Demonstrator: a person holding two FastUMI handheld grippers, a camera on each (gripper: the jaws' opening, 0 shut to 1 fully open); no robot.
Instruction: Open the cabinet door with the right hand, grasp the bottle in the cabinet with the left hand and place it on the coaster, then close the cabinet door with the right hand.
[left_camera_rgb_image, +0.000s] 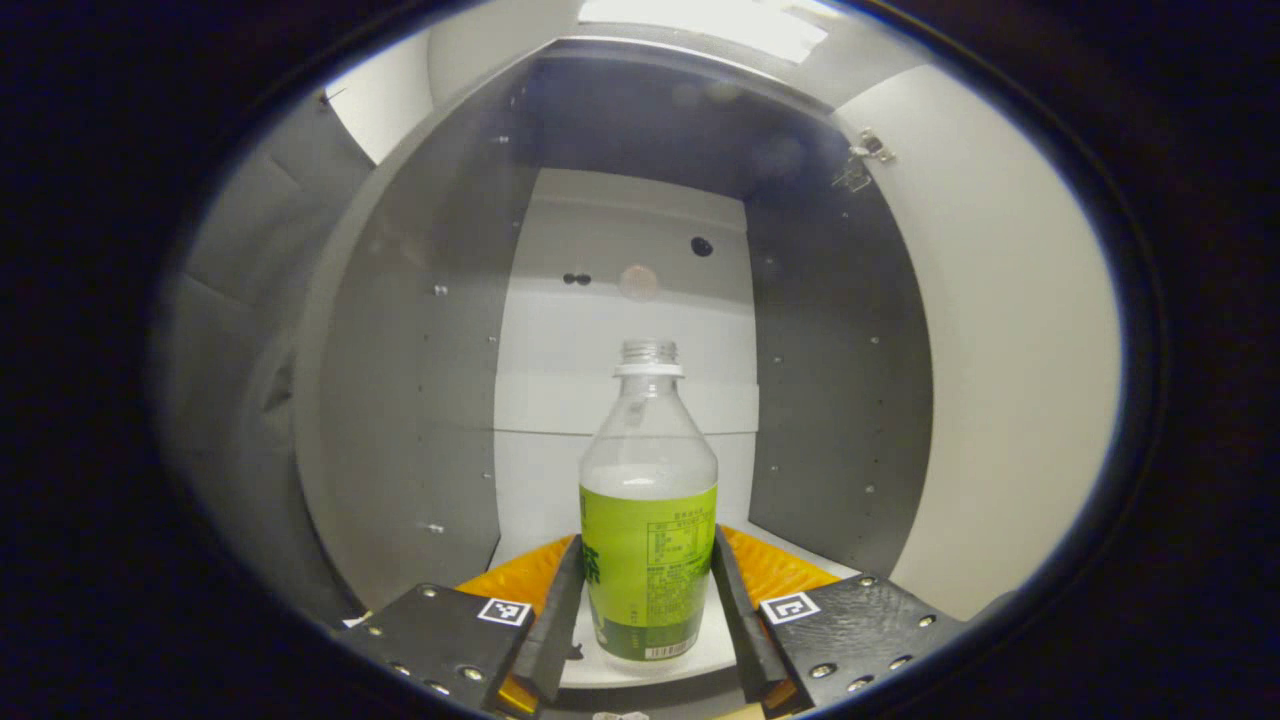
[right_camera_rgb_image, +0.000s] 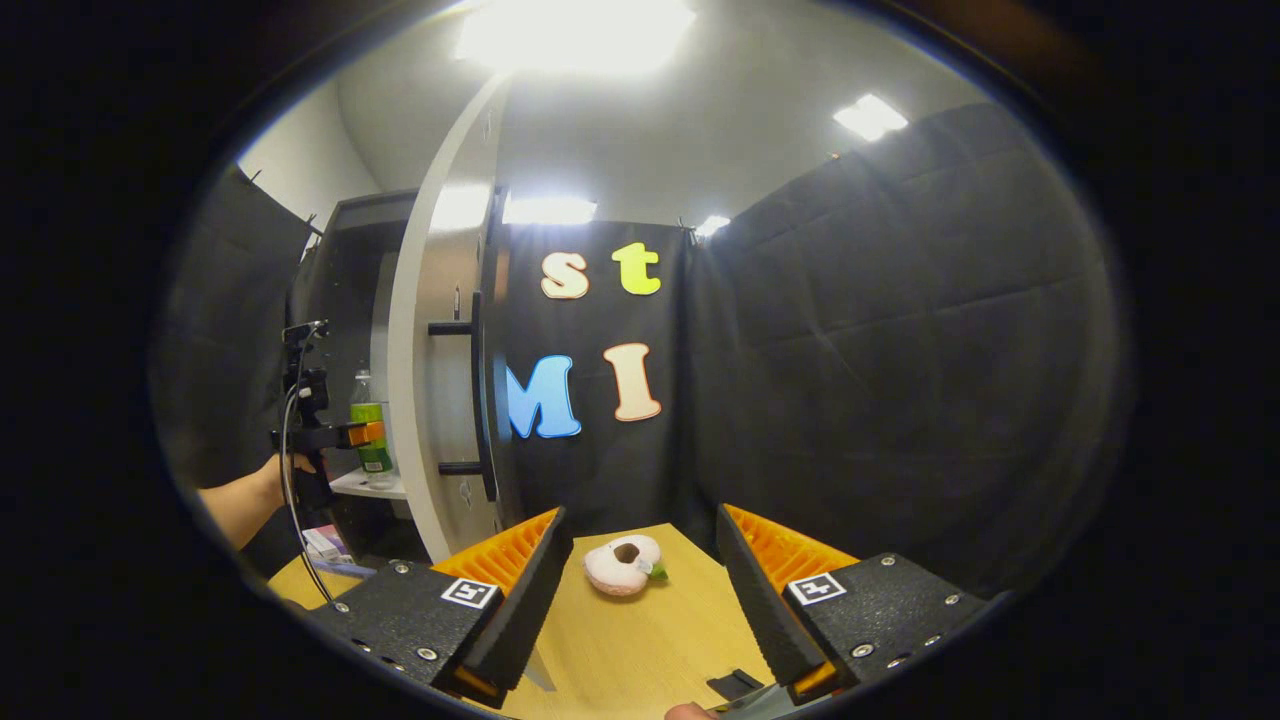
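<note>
Left gripper view: the cabinet door (left_camera_rgb_image: 1000, 380) stands open at 3 o'clock, so the first step is done. The bottle (left_camera_rgb_image: 648, 500) stands upright on the cabinet shelf (left_camera_rgb_image: 700, 655) at 6 o'clock, between the fingers of the left hand-held gripper (left_camera_rgb_image: 648, 620), which flank its label; contact cannot be confirmed. The right hand-held gripper (right_camera_rgb_image: 640, 590) is spread wide and empty above the tabletop (right_camera_rgb_image: 640, 640). Remaining: lifting the bottle, placing it on the coaster, closing the door.

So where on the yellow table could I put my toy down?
The wooden table has bare room in front of the donut-shaped toy, between the right tool fingers. It is crowded on the cabinet shelf, where the left tool fingers flank the bottle.
</note>
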